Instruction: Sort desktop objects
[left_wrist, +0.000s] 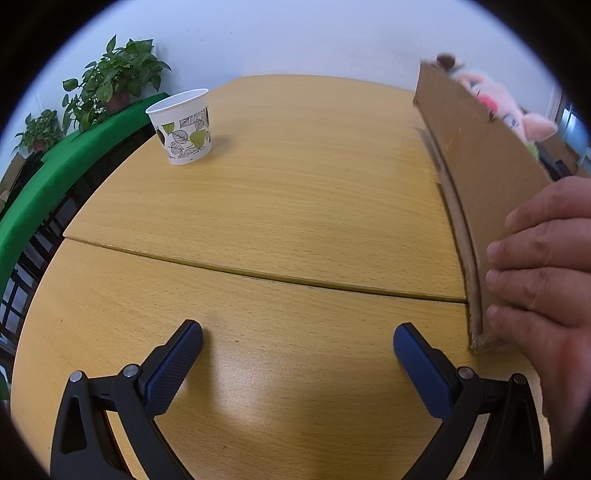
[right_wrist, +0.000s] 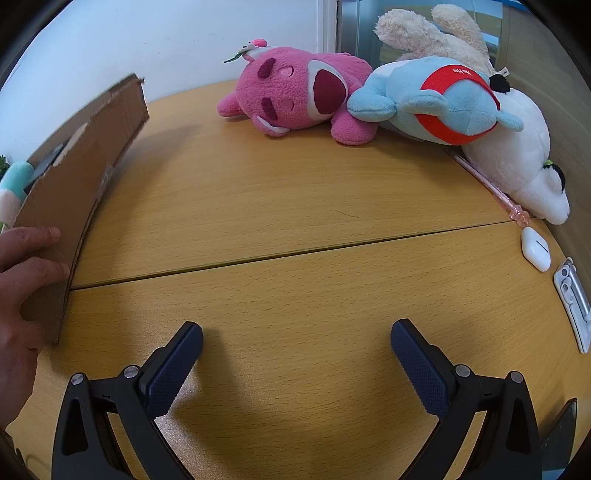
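**Nothing picked up yet: a cardboard panel is being stood between our two claws**

The things we are to sort lie mostly toward the far right corner of the surface (right_wrist: 295, 206): a pink plush (right_wrist: 291, 92), a blue plush with a red band (right_wrist: 436, 99) leaning on it, and a white plush (right_wrist: 524, 155) behind and beside that. A pink pen (right_wrist: 487, 181) pokes out from under the white plush, and along the right edge sit a small white earbud case (right_wrist: 535, 249) and a white-and-silver gadget (right_wrist: 572, 302) we cannot identify. Toward the far left edge a paper cup (left_wrist: 183, 125) printed with leaves stands upright, well apart from everything else.

Between the two groups a cardboard panel (left_wrist: 487, 177) stands on its long edge, running from the near middle of the surface toward the back. A bare hand (left_wrist: 543, 266) presses against its near end and steadies it; a cream-and-mint soft thing just behind it is too hidden to name.

Our left claw (left_wrist: 297, 341) and right claw (right_wrist: 295, 341) both hover low over the near edge, released, with nothing between their pads.

We judge the sorting itself has not begun; this looks like setup. The next move calls for the hand to clear away, then for one claw to reach far forward to a first object, the soft plush being the easiest grip.
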